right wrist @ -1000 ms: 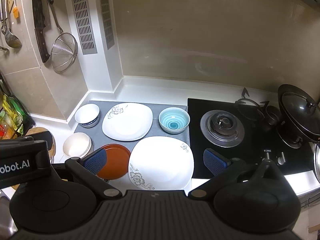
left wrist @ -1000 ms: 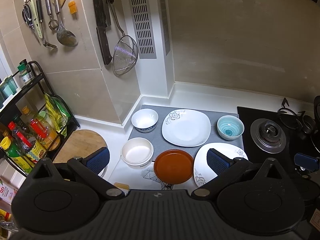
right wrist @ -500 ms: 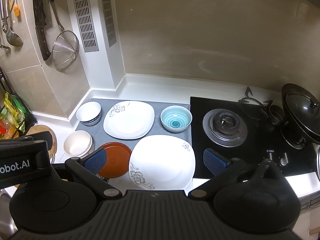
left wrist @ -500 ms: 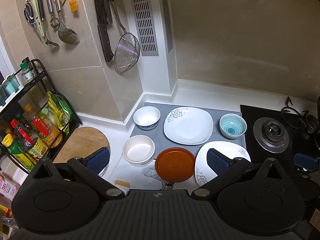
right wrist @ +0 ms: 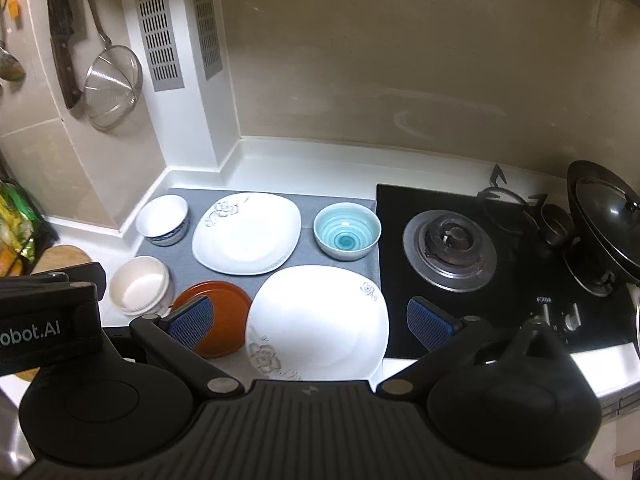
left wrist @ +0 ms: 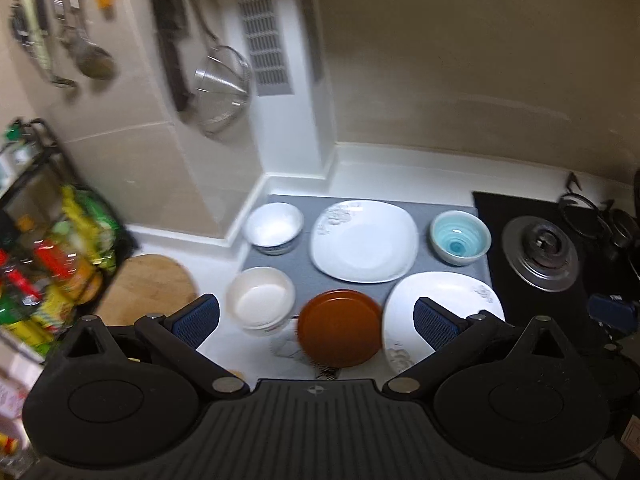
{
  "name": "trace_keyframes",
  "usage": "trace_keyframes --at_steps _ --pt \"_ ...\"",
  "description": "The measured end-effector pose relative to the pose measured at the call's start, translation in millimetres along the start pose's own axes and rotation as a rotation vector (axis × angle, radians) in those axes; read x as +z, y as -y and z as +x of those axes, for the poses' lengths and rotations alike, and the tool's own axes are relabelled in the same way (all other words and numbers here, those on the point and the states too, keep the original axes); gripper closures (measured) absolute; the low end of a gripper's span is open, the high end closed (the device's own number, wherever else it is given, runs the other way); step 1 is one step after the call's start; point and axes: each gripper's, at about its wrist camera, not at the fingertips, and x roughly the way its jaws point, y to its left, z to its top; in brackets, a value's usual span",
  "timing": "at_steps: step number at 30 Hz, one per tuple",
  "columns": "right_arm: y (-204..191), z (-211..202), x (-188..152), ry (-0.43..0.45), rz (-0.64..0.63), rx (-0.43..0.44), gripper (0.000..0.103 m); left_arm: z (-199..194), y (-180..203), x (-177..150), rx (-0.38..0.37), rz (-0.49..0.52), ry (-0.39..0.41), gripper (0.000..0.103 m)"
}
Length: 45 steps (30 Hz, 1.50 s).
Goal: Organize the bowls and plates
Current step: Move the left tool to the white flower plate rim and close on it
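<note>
My left tongs (left wrist: pixel 316 314) have swung since a moment ago, so their view is smeared at the left edge and the dishes sit a little further right in it; the right tongs (right wrist: pixel 310 318) have barely shifted; both pairs hang wide open and empty above the desk (right wrist: pixel 320 160). On the grey mat (right wrist: pixel 304 256) I see a white plate (right wrist: pixel 246 232) at the back, between a white bowl (right wrist: pixel 162 218) and a teal bowl (right wrist: pixel 346 234); nearer me lie a second white plate (right wrist: pixel 320 320), touching a brown plate (right wrist: pixel 224 312), and a cream bowl (right wrist: pixel 138 290) on the mat's left edge. The black stove (right wrist: pixel 452 252) adjoins the mat; a strainer (right wrist: pixel 114 88) and knife (right wrist: pixel 64 36) hang on the tiled wall; a shelf of bottles (left wrist: pixel 36 264) stands far left.
</note>
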Motion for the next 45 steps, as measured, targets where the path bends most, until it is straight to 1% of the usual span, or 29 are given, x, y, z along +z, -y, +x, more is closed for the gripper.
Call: trace_keyframes --at_steps 2,3,5,7,8,10,11,13,15,17,18,19,21,22,23,24,25,27,29,31,32,34,36,37,38,40,42,44,45 --pt "4.5 15.3 -10.0 0.060 -0.031 0.028 0.000 24.0 -6.7 -4.2 -0.098 0.020 -0.006 0.000" --pt "7.7 21.9 -16.9 0.093 -0.062 0.063 0.000 38.3 -10.3 -6.8 -0.142 0.035 -0.015 0.000" --pt "19.3 38.1 -29.9 0.103 -0.117 0.187 0.000 71.0 -18.9 -11.3 -0.189 0.039 -0.041 0.002" --pt "37.0 60.0 -37.7 0.034 -0.080 0.231 0.000 102.8 -24.4 -11.6 -0.238 0.056 -0.059 0.007" --pt "50.2 72.0 -41.0 -0.014 -0.019 0.274 0.000 118.5 -25.0 -9.8 -0.274 0.075 -0.065 0.010" --pt "81.3 95.7 -47.8 -0.086 0.156 0.365 0.000 153.9 -22.4 -4.4 -0.356 0.108 -0.079 0.016" --pt "94.4 105.3 -50.8 -0.096 0.228 0.368 0.000 172.5 -18.2 -0.9 -0.386 0.135 -0.091 0.019" --pt "111.7 120.2 -52.7 -0.117 0.303 0.289 0.000 212.8 -7.5 3.9 -0.442 0.187 -0.157 0.020" --pt "127.1 132.5 -56.0 -0.107 0.371 0.254 0.000 257.8 0.1 6.2 -0.539 0.170 -0.250 0.020" --pt "141.4 145.4 -63.1 -0.102 0.483 0.264 0.000 302.0 8.5 5.9 -0.621 0.142 -0.379 0.034" --pt "149.0 151.1 -68.2 -0.094 0.537 0.267 0.000 321.8 11.8 5.5 -0.653 0.128 -0.442 0.051" --pt "155.5 156.3 -73.5 -0.081 0.587 0.262 0.003 338.5 15.7 5.3 -0.679 0.120 -0.487 0.058" --pt "169.1 168.5 -84.8 -0.061 0.658 0.284 0.023 360.1 23.5 6.3 -0.707 0.128 -0.512 0.059" --pt "174.9 173.7 -86.8 -0.061 0.688 0.297 0.040 367.2 28.5 6.6 -0.712 0.149 -0.511 0.059" --pt "178.5 178.5 -88.7 -0.059 0.696 0.286 0.048 373.9 34.2 6.4 -0.702 0.170 -0.517 0.056" --pt "180.6 183.1 -89.3 -0.056 0.681 0.267 0.048 375.4 39.0 7.9 -0.676 0.189 -0.488 0.057" --pt "182.2 186.6 -89.9 -0.060 0.658 0.248 0.048 378.8 43.9 8.3 -0.665 0.207 -0.487 0.057" --pt "187.1 197.2 -92.3 -0.077 0.632 0.225 0.048 388.9 50.8 7.3 -0.647 0.208 -0.533 0.057" --pt "191.5 209.2 -93.2 -0.091 0.624 0.219 0.048 397.0 55.3 4.8 -0.608 0.199 -0.550 0.057" --pt "195.1 223.0 -95.6 -0.119 0.638 0.241 0.048 403.9 57.1 -1.0 -0.635 0.174 -0.599 0.059" --pt "195.5 229.7 -97.5 -0.135 0.645 0.248 0.048 406.1 57.0 -4.4 -0.654 0.167 -0.626 0.065" --pt "194.3 242.1 -102.3 -0.158 0.653 0.256 0.048 402.9 57.4 -7.7 -0.639 0.179 -0.619 0.068" --pt "192.1 250.6 -107.8 -0.187 0.668 0.244 0.052 399.8 53.6 -11.1 -0.620 0.182 -0.628 0.075" --pt "191.5 253.7 -111.0 -0.194 0.679 0.259 0.059 399.6 51.2 -13.7 -0.621 0.177 -0.638 0.077" --pt "190.5 256.1 -113.5 -0.203 0.689 0.280 0.067 399.9 47.9 -16.5 -0.628 0.166 -0.651 0.078" --pt "186.6 257.3 -115.7 -0.222 0.683 0.287 0.073 398.8 42.2 -21.9 -0.653 0.140 -0.678 0.078" --pt "182.7 254.6 -114.9 -0.231 0.654 0.284 0.074 398.9 37.2 -27.2 -0.679 0.111 -0.708 0.078" --pt "182.1 252.2 -116.2 -0.231 0.627 0.309 0.074 402.3 35.9 -33.1 -0.697 0.089 -0.739 0.077" --pt "183.8 253.2 -117.1 -0.233 0.624 0.326 0.074 403.0 34.5 -33.0 -0.708 0.078 -0.733 0.076"
